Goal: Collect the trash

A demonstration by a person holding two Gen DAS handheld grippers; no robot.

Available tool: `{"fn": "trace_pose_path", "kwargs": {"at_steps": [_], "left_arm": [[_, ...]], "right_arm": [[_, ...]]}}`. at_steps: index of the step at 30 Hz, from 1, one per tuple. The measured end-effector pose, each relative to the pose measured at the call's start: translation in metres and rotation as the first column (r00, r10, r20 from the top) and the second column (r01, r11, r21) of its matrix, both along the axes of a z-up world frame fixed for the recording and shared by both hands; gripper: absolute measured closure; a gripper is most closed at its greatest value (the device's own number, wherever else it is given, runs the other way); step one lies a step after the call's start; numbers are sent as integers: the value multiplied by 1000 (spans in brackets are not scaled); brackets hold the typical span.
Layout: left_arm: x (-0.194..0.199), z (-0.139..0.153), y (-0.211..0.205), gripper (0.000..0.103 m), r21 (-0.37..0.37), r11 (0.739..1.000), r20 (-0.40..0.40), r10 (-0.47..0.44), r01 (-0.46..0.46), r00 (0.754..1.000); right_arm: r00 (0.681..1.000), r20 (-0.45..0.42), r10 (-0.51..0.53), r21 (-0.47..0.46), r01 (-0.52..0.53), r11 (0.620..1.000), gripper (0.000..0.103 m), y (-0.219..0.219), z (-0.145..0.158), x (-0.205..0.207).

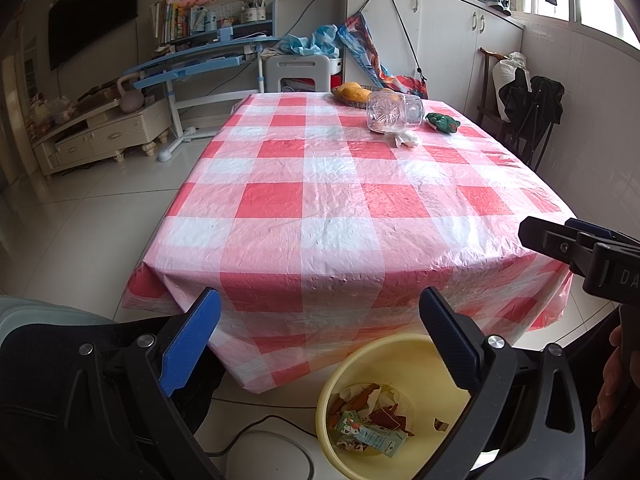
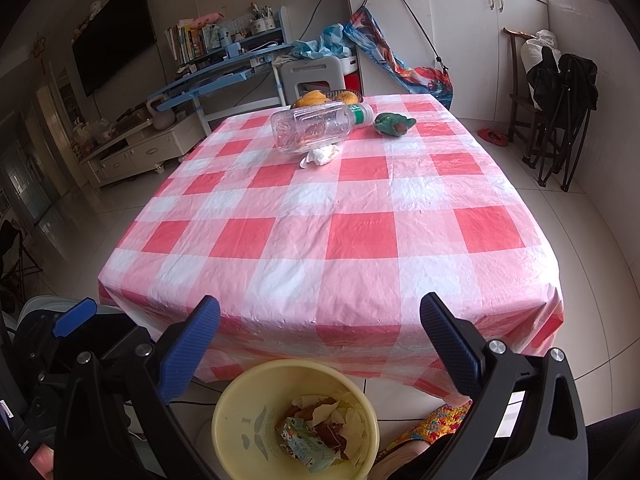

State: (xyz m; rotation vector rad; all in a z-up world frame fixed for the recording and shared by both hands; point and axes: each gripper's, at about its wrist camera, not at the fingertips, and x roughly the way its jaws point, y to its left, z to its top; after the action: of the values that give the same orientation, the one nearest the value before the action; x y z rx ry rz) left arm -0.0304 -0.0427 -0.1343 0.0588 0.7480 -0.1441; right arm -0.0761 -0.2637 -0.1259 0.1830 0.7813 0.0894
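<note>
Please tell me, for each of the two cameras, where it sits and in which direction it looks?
Left wrist: sits on the left gripper, low before the table's near edge, facing across the table; the right gripper shows at right.
Right wrist: sits on the right gripper, same direction; the left gripper shows at left.
Shared: plastic bottle, crumpled tissue, yellow bin.
</note>
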Motion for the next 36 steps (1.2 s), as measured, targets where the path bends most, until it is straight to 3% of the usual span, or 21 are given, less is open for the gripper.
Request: {"fn": "trace_pose_path", "kwargs": {"at_steps": [36], "left_arm": [[0, 1, 1, 7, -5, 1000, 2, 1, -1, 1000]], "right_arm": [[1000, -1, 4, -6, -4, 1000, 7, 3, 0, 1]]}}
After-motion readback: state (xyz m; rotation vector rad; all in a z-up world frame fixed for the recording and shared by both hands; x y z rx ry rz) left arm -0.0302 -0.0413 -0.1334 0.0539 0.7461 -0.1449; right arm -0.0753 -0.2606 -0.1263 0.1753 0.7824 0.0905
